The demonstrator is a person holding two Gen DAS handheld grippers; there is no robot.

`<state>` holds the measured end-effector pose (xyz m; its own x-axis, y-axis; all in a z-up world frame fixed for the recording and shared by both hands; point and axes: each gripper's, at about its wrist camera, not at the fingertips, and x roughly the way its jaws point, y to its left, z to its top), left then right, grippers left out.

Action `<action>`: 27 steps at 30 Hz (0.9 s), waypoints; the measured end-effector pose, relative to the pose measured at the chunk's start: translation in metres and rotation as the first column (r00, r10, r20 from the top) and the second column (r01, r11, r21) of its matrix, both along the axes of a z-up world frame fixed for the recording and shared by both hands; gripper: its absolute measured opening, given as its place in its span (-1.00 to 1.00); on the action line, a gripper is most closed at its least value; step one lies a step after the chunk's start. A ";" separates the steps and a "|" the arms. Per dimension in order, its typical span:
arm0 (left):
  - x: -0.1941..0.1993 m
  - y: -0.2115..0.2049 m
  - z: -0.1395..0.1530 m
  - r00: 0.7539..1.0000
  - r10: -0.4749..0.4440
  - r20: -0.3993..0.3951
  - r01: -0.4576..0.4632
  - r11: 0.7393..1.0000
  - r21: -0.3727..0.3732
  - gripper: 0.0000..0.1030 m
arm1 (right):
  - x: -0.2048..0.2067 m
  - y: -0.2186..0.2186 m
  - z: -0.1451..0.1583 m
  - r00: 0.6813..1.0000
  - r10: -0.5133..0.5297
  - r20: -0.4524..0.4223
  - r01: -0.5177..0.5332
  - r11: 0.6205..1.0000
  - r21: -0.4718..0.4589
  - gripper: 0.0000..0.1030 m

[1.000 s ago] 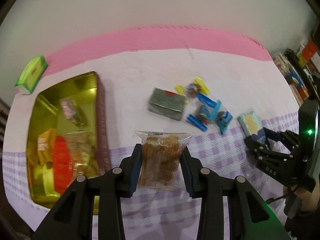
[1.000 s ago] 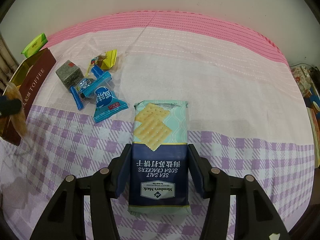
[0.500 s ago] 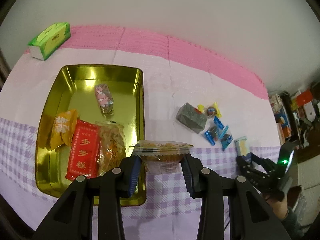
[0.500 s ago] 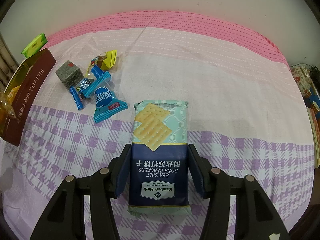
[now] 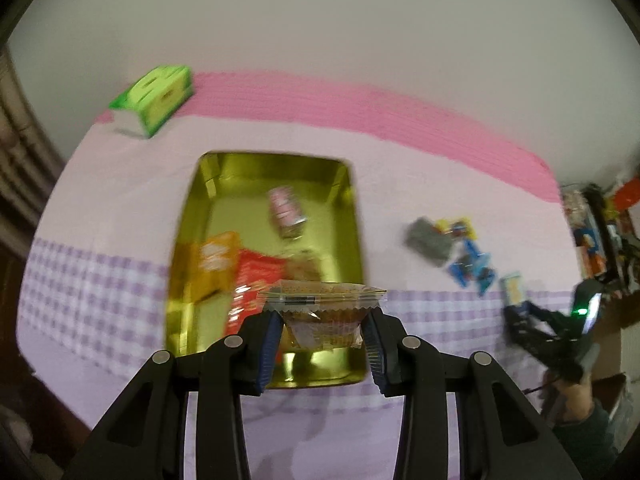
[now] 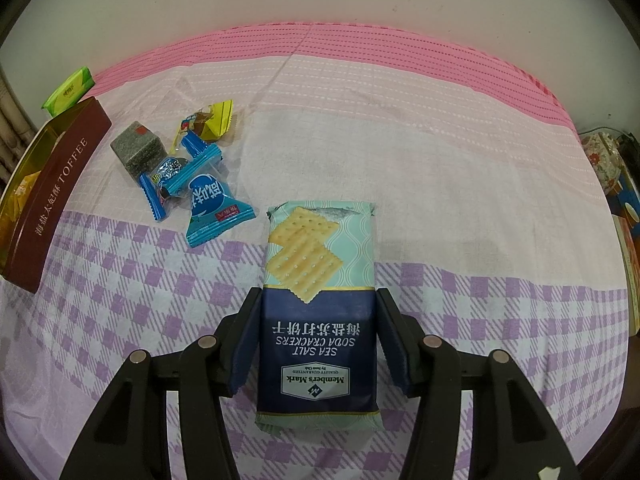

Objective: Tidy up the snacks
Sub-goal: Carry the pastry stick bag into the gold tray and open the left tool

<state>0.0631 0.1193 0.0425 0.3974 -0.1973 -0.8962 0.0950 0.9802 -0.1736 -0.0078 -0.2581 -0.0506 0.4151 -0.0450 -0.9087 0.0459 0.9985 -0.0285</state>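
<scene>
Both grip — left gripper pinches clear snack packet; right gripper clamps cracker pack.

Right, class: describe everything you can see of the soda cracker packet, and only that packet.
The soda cracker packet is a long, flat, glossy plastic wrapper. Its far half is pale mint with wavy lines and pictures square yellow crackers; its near half is navy, with white print reading "SEA SALT SODA CRACKERS" and a Member's Mark badge, upside down from this view. The far end looks crinkled. It lies lengthwise between the right gripper's blue-padded fingers, over the pink and purple checked cloth. Whether the pads press on it is unclear.
</scene>
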 end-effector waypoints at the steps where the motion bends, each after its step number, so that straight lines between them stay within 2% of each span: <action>1: 0.001 0.004 -0.004 1.000 0.001 -0.014 -0.001 1.000 0.017 -0.25 | 0.000 0.000 0.000 1.000 0.000 0.000 0.000 1.000 0.000 0.01; 4: 0.006 0.013 -0.019 0.998 0.023 -0.065 -0.018 0.996 0.085 -0.25 | 0.000 0.000 0.000 1.000 0.001 0.000 -0.001 1.000 -0.001 0.01; 10: 0.019 0.030 -0.050 0.991 0.067 -0.117 -0.043 0.979 0.197 -0.25 | 0.000 0.000 0.000 1.000 0.001 0.001 -0.001 1.000 -0.001 0.01; 23: 0.043 0.034 -0.075 0.990 0.072 -0.117 -0.045 0.975 0.218 -0.24 | 0.000 0.000 0.000 1.000 0.001 0.000 -0.001 1.000 -0.001 0.02; 27: 0.051 0.035 -0.089 0.986 0.084 -0.144 -0.048 0.970 0.239 -0.25 | 0.000 0.000 -0.001 1.000 0.001 0.001 -0.001 1.000 0.000 0.02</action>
<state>0.1142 0.1548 -0.0467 0.2578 0.0467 -0.9651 0.0191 0.9984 0.0534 -0.0079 -0.2582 -0.0512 0.4158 -0.0448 -0.9084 0.0449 0.9986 -0.0287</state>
